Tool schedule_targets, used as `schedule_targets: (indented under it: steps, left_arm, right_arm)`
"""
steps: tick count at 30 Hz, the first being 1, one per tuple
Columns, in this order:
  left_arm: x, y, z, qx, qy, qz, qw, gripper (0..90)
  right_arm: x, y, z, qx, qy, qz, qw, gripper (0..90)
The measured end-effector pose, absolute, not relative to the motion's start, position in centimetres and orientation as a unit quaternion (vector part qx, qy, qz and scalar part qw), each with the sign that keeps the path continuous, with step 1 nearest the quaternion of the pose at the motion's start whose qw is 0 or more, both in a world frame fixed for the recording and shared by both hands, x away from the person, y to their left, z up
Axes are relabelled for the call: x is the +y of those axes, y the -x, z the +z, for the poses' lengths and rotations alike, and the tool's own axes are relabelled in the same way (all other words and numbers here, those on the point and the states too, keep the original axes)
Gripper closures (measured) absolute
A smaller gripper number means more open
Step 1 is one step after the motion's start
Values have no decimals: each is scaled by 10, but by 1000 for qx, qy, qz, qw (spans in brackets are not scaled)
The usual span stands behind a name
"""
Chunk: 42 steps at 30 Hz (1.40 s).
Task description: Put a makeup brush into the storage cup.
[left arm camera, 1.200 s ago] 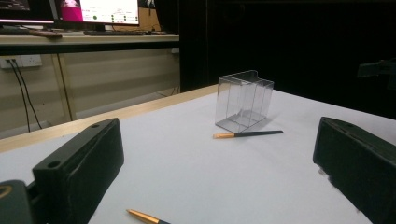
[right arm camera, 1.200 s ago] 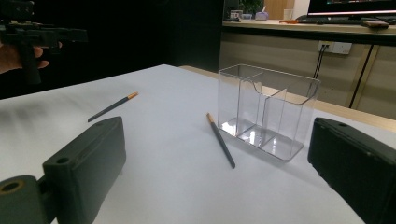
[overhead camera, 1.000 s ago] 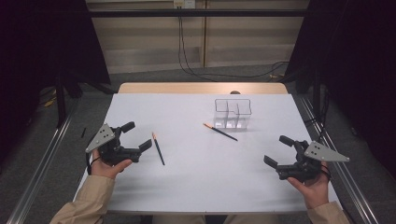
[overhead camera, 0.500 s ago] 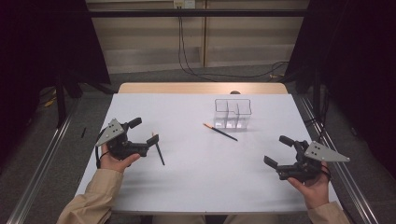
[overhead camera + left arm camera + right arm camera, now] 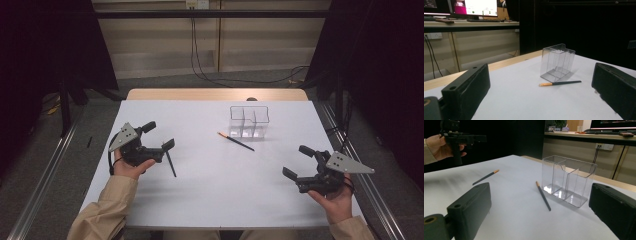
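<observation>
Two dark pencils with orange ends lie on the white table (image 5: 215, 200). One pencil (image 5: 171, 162) (image 5: 485, 177) lies at the left, just beside my left gripper (image 5: 159, 136) (image 5: 540, 97), which is held open above the table with nothing between its jaws. The other pencil (image 5: 236, 141) (image 5: 560, 83) (image 5: 543, 196) lies in front of a clear two-compartment holder (image 5: 249, 121) (image 5: 557, 62) (image 5: 567, 182). My right gripper (image 5: 298, 161) (image 5: 539, 212) stands open and empty at the right, apart from both pencils, and points towards the holder.
The holder stands upright and empty at the table's far middle. A wooden strip (image 5: 215, 94) runs along the far edge. Cables (image 5: 200, 65) hang behind the table, and metal rails (image 5: 45, 185) flank both sides.
My left gripper has moved forward and to the right, up to the far end of the left pencil. Both pencils, the holder and the right gripper stayed put.
</observation>
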State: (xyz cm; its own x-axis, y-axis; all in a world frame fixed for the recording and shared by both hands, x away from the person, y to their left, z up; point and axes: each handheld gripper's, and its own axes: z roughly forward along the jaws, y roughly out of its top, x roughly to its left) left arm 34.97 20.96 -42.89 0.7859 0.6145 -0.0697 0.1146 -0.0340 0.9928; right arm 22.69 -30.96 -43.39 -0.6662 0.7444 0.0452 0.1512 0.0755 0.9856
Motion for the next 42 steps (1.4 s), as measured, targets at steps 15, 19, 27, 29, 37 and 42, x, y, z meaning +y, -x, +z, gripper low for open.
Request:
schedule_targets:
  steps: [15,19,27,29,37,42]
  left_arm:
    - [206,-353,-431,271,-696,192,637,17]
    - [206,-355,-432,276,-704,190,626,17]
    - [204,-358,-434,301,-729,180,588,17]
    - [204,-359,-435,308,-730,178,583,17]
    - [203,-363,-438,342,-746,156,549,18]
    - [202,-367,-440,365,-768,145,506,21]
  right_arm:
    - [-310,-226,-433,690,-320,599,251,37]
    - [-310,-226,-434,690,-320,598,252,37]
    - [-311,-226,-434,691,-321,598,251,37]
    - [-311,-226,-434,691,-321,598,251,37]
    - [-311,-226,-434,693,-321,596,248,37]
    - [-311,-227,-435,695,-320,595,248,37]
